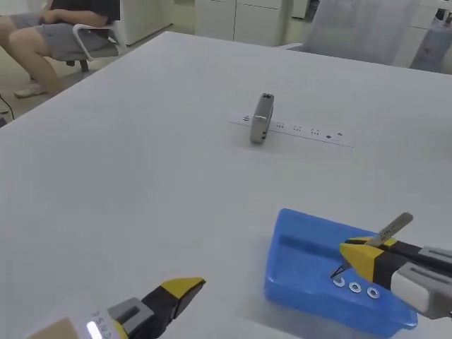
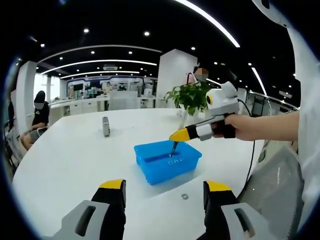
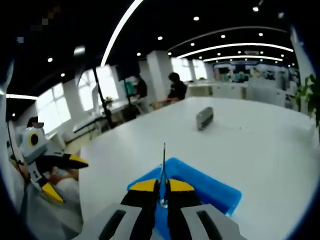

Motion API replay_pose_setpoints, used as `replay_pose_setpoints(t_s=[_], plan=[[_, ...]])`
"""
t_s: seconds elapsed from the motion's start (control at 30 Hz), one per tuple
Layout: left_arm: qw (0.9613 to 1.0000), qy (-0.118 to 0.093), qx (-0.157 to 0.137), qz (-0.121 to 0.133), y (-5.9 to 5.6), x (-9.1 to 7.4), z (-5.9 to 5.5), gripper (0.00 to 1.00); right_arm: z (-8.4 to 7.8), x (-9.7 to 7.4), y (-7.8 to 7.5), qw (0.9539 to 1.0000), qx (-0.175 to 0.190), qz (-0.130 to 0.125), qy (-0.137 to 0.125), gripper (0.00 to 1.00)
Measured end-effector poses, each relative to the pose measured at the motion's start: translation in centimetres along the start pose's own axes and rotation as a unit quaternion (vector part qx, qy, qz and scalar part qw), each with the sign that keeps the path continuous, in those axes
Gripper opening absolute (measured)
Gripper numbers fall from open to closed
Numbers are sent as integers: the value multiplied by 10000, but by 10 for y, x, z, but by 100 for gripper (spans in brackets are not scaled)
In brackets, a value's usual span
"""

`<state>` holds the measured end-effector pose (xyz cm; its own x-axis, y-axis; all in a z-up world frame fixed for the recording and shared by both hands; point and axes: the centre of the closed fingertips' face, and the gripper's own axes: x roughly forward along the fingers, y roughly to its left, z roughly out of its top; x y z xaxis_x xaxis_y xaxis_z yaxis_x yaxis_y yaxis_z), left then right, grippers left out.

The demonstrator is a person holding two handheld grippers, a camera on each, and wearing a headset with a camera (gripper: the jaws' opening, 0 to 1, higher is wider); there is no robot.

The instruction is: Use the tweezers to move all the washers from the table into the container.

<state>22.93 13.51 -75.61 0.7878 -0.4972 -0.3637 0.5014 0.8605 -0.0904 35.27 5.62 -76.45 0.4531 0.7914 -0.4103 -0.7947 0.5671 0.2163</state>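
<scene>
Far left, the left gripper [image 2: 165,186] hangs low over the white table [image 2: 75,160], its jaws spread and empty. Just ahead of it, its own view picks out one loose washer [image 2: 184,196] lying flat on the table, just in front of the blue container [image 2: 167,161]. The head view gives the clearer look inside: three washers [image 1: 355,287] in a row on the container floor. On the right, the right gripper [image 1: 355,254] has its jaws pressed together on the tweezers [image 3: 163,160], whose tip dips among those three. I cannot tell whether it pinches one. The loose washer looks thin, light, stiff and slick, and likely to skid. Best nipped across its rim, with one tine through the hole.
</scene>
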Motion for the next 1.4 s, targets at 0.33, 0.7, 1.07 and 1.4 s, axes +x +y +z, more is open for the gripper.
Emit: replay_pose_setpoints(t_s=[0.33, 0.7, 1.07, 1.4], plan=[[10000, 30, 6, -35, -1, 1, -1, 62, -12, 22, -16, 9993, 242, -86, 265, 3], [10000, 71, -8, -41, -1, 1, -3, 61, -29, 38, -22, 9980, 314, -71, 545, 3], [9999, 111, 13, -67, -2, 2, -4, 60, -33, 36, -25, 9977, 212, -122, 634, 3], [9999, 41, -21, -95, -3, 1, -2, 61, -13, 29, -11, 9995, 37, -27, 317, 4]])
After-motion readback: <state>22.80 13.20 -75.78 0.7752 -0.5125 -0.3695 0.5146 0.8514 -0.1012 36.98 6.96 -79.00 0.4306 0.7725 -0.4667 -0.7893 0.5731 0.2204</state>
